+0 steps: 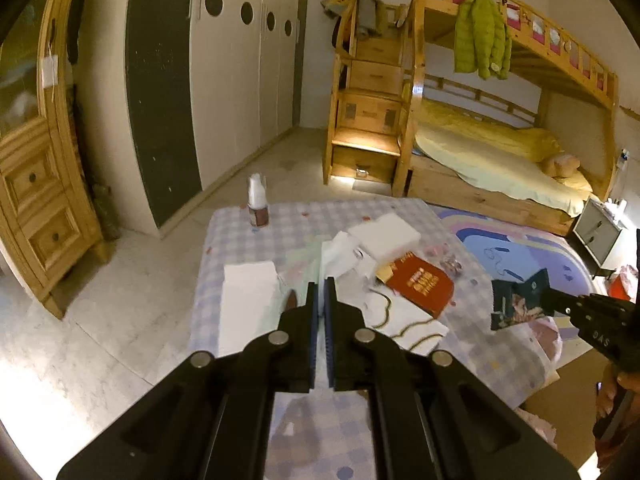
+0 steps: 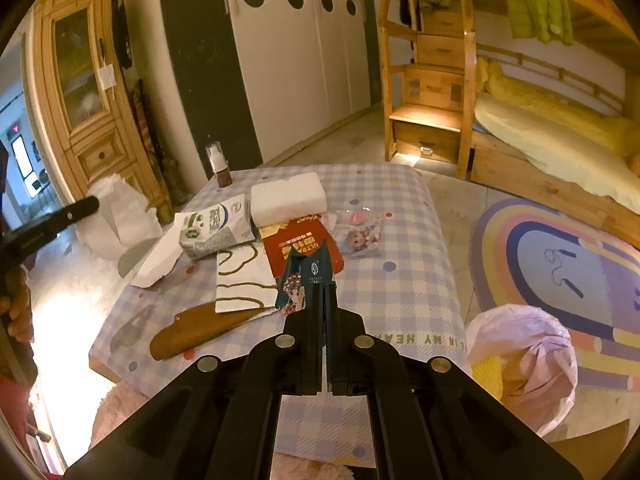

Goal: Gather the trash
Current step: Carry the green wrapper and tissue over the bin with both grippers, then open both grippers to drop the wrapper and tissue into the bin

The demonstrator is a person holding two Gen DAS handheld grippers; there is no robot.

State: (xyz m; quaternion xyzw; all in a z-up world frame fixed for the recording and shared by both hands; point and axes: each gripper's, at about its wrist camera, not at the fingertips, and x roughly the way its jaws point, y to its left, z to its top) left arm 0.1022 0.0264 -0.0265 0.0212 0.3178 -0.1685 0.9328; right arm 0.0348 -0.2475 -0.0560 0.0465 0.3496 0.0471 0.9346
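While pinched: right claw (image 2: pixel 325 300), wrapper (image 2: pixel 306 280).

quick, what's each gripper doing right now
Left gripper: closed on a white tissue.
Right gripper: closed on a dark teal packet.

"ULTRA" on red packet (image 2: pixel 301 249)

Around the red envelope (image 2: pixel 302 246) the table (image 2: pixel 400 280) is crowded: milk carton (image 2: pixel 216 226) and white sponge block (image 2: pixel 288 198) behind it, patterned paper (image 2: pixel 242 280) and brown sheath (image 2: pixel 196 330) beside. To its right the checked cloth lies bare, giving room to pass above the pink trash bag (image 2: pixel 524 360).
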